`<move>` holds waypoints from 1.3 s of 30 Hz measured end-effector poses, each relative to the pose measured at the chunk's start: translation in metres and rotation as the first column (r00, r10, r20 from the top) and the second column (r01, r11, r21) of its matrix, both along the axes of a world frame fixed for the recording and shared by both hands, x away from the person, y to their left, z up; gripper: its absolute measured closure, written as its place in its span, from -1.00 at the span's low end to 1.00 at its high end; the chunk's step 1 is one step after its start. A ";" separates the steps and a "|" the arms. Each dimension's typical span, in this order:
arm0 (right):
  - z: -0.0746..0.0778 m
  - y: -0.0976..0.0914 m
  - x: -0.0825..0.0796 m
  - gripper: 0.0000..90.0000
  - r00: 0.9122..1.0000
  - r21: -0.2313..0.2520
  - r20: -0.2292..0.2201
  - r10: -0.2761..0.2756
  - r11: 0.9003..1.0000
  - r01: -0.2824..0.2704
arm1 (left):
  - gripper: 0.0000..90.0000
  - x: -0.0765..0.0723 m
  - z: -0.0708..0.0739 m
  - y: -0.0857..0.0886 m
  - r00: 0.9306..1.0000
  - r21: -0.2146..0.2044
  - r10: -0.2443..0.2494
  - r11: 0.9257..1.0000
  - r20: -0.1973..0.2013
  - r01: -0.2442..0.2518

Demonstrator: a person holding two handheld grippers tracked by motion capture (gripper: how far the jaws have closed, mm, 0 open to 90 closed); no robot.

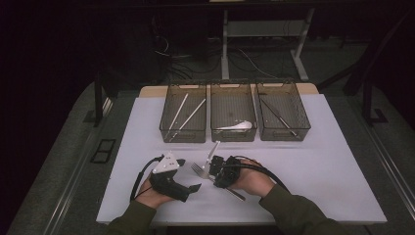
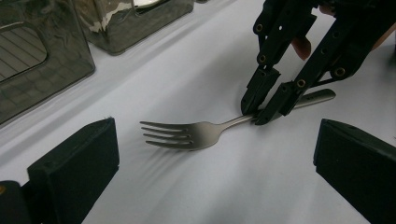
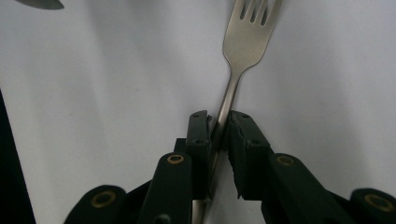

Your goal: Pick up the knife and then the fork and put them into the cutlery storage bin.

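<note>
A metal fork (image 1: 199, 170) lies on the white table (image 1: 318, 166) near its front edge, tines pointing left. In the right gripper view the fork (image 3: 245, 42) runs away from me, and my right gripper (image 3: 220, 122) is shut on its handle just below the neck. The left gripper view shows the fork (image 2: 187, 135) flat on the table with the right gripper (image 2: 254, 114) pinching the handle from above. My left gripper (image 1: 188, 174) rests left of the fork. Its jaws stand wide open and empty, either side of the left gripper (image 2: 215, 172) view.
Three clear bins stand in a row at the back. The left bin (image 1: 166, 115) holds long thin utensils, the middle bin (image 1: 233, 85) a white spoon (image 1: 237, 126), the right bin (image 1: 302, 115) a dark slim utensil. Bare table lies to the right.
</note>
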State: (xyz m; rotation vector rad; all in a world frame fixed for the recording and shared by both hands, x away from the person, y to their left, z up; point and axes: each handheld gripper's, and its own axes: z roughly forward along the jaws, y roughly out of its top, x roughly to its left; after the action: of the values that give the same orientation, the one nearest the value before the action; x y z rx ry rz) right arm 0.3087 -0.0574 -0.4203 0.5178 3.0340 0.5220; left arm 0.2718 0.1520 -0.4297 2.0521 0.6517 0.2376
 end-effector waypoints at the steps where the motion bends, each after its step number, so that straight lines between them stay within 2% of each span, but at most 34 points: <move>1: 0.000 0.000 0.000 0.73 1.000 -0.004 -0.003 0.001 1.000 -0.001 | -1.00 0.000 0.000 0.000 1.000 0.000 0.000 1.000 0.000 0.000; 9: 0.001 -0.002 0.003 0.86 1.000 -0.037 -0.008 0.004 0.999 -0.004 | -1.00 0.000 0.000 0.000 1.000 -0.002 0.001 1.000 -0.002 -0.001; 14: 0.002 -0.003 0.004 0.86 1.000 -0.058 -0.014 0.018 0.998 -0.019 | -1.00 0.000 0.000 0.000 1.000 0.001 0.000 1.000 -0.001 0.000; 16: 0.002 -0.001 0.005 0.85 1.000 -0.081 -0.004 0.021 0.996 -0.022 | -1.00 0.000 0.000 0.000 1.000 -0.002 0.002 1.000 -0.001 -0.002; 22: 0.002 0.008 0.007 0.84 0.999 -0.146 -0.018 0.029 0.989 -0.031 | -1.00 0.000 0.000 0.000 1.000 -0.003 0.003 1.000 -0.004 -0.003; 27: 0.003 0.013 0.008 0.87 0.999 -0.181 -0.022 0.024 0.983 -0.028 | -1.00 -0.001 0.000 0.000 1.000 -0.004 0.004 1.000 -0.004 -0.004; 32: 0.003 0.012 0.008 0.88 1.000 -0.169 -0.022 0.019 0.985 -0.023 | -1.00 -0.001 0.000 0.000 1.000 -0.005 0.004 1.000 -0.004 -0.004; 35: 0.003 0.008 0.009 0.88 0.999 -0.142 -0.025 0.021 0.990 -0.025 | -1.00 0.000 0.000 0.001 1.000 -0.003 0.003 1.000 -0.005 -0.003; 39: 0.006 -0.001 0.011 0.88 1.000 -0.099 -0.022 -0.001 0.995 -0.001 | -1.00 -0.001 0.000 0.000 1.000 -0.008 0.010 1.000 -0.010 -0.010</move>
State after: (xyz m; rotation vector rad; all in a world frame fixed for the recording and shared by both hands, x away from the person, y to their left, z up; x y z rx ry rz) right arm 0.3196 -0.0583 -0.4144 0.5224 3.0613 0.3662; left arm 0.2710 0.1522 -0.4300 2.0442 0.6680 0.2297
